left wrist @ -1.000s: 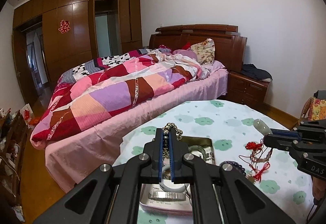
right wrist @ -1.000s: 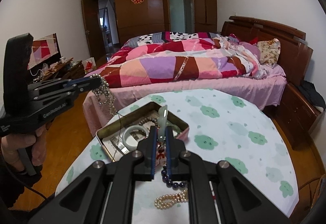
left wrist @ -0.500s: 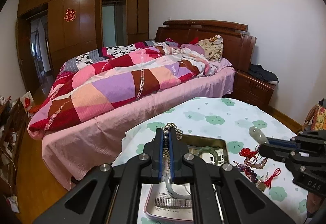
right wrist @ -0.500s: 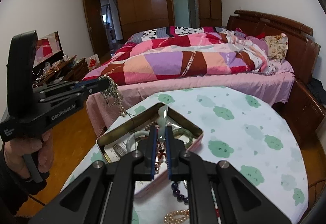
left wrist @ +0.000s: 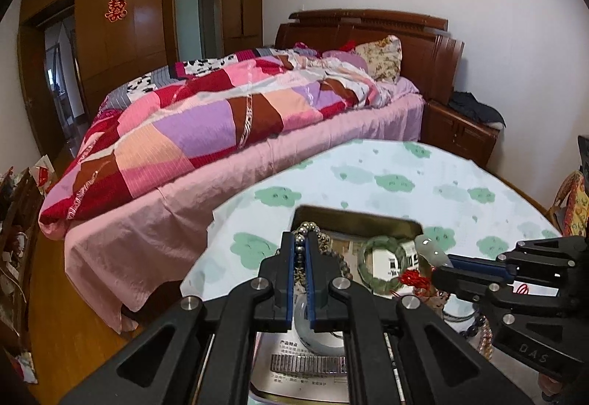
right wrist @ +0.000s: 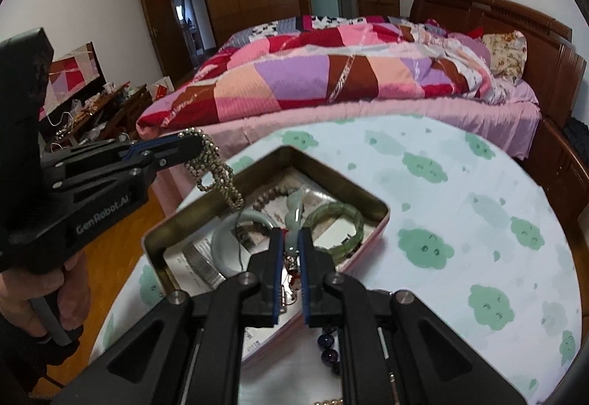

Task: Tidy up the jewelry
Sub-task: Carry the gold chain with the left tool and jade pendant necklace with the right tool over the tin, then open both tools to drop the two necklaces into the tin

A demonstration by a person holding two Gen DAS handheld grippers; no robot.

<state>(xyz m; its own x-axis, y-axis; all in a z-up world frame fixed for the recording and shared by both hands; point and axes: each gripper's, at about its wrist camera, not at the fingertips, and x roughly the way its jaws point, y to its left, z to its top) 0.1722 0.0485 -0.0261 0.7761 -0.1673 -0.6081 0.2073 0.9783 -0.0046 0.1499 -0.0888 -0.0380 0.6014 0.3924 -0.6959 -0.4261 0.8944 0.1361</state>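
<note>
- Step in hand, as I judge it: carrying two pieces into the open gold-lined metal tin (right wrist: 381, 211) near the table's (right wrist: 460, 206) bedside edge.
- The left gripper (left wrist: 302, 250) is clenched on a silver metal bead chain (right wrist: 217, 169) dangling over the tin's left rim.
- The right gripper (right wrist: 290, 250) grasps a pale green jade pendant on red cord (right wrist: 293, 217), above the tin's middle.
- Both grippers slant downward.
- Next: lower, release inside, clear of the green jade bangle (right wrist: 333, 224).

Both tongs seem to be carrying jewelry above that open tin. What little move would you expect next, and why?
Probably lower both a little further, then let go. The left tongs pinch a metal bead necklace dangling over the tin; the right tongs grip a pale jade pendant above it. Neither piece lies inside yet.
</note>
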